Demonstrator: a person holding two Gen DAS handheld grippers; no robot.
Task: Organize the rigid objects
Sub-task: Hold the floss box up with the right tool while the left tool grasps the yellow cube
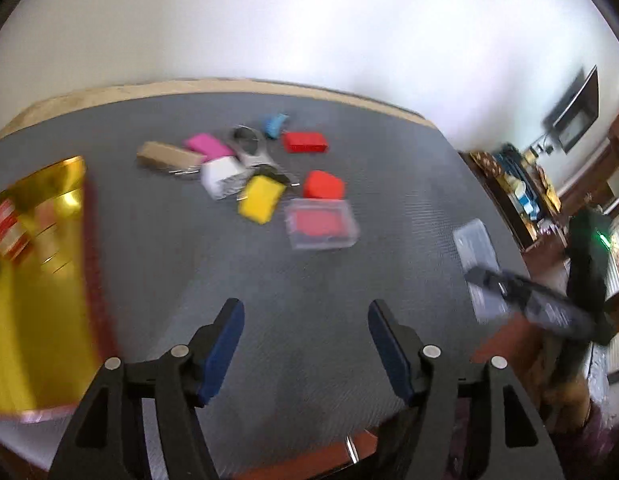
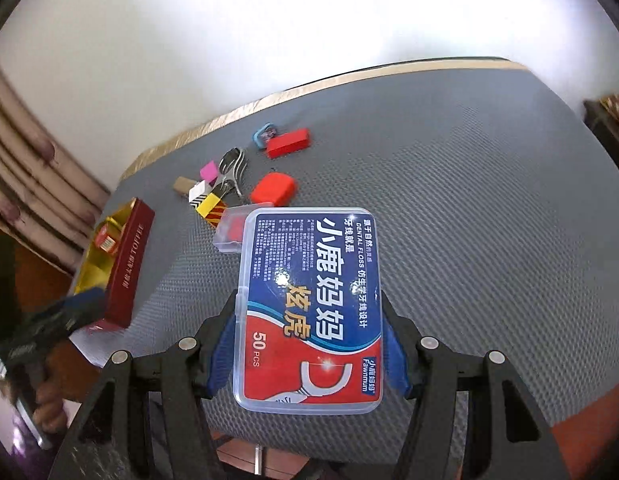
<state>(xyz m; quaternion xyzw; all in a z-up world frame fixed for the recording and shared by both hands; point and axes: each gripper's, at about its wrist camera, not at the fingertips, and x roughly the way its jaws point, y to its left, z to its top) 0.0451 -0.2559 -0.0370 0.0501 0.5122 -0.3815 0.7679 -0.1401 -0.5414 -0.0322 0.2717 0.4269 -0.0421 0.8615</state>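
In the right wrist view my right gripper (image 2: 308,300) is shut on a clear dental floss box (image 2: 309,280) with a blue and red label, held above the grey mat. My left gripper (image 1: 305,312) stands open over bare mat with nothing between its blue pads. Beyond it lies a loose pile: a yellow block (image 1: 261,198), a white block (image 1: 221,176), a pink block (image 1: 209,145), a brown block (image 1: 165,156), two red blocks (image 1: 323,184), a clear case (image 1: 321,224) with red inside, a metal clip (image 1: 249,144) and a blue clip (image 1: 275,124). A red box with gold lining (image 1: 37,260) sits at the left.
The red toffee box (image 2: 125,264) holds a few wrapped items and lies near the mat's left edge. The grey mat (image 2: 489,220) ends at a tan table rim by a white wall. A hand (image 2: 49,404) holds the left gripper. Furniture and clutter stand beyond the table's right side.
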